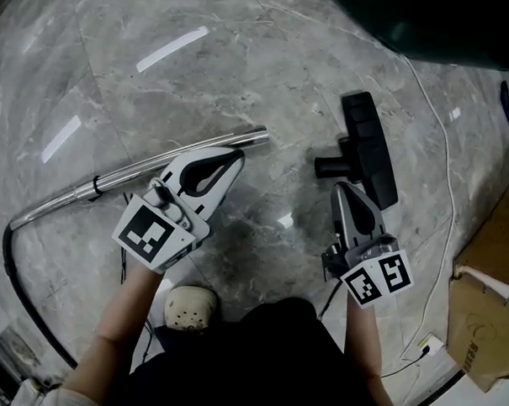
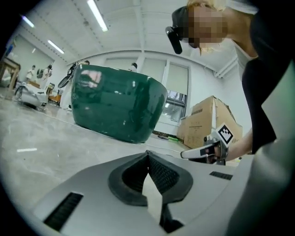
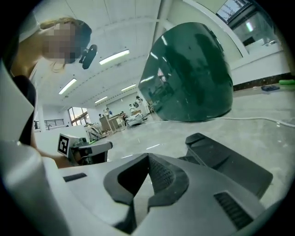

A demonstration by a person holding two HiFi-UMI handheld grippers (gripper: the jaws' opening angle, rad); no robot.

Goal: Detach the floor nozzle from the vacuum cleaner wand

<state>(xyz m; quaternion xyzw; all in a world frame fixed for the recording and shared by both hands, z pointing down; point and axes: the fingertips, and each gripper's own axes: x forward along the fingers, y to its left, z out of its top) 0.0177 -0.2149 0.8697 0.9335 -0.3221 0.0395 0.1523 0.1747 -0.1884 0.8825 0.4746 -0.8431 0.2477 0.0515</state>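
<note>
One black floor nozzle (image 1: 370, 148) lies on the marble floor (image 1: 269, 64), detached, with bare floor between it and the one chrome wand (image 1: 228, 142). Two grippers noted. The left gripper (image 1: 236, 155) is near the wand's open end, jaws closed together, nothing held. The right gripper (image 1: 346, 190) is near the nozzle's neck, likewise closed and empty. One white cable (image 1: 446, 177) runs beside the nozzle.

The wand (image 1: 198, 151) lies on the floor (image 1: 269, 64) at the left, the floor nozzle (image 1: 373, 148) apart to its right. The left hand-held gripper (image 1: 236, 158) hangs near the wand's free end, the right hand-held gripper (image 1: 346, 188) just before the nozzle. A cable (image 1: 448, 164) runs right of the nozzle.
</note>
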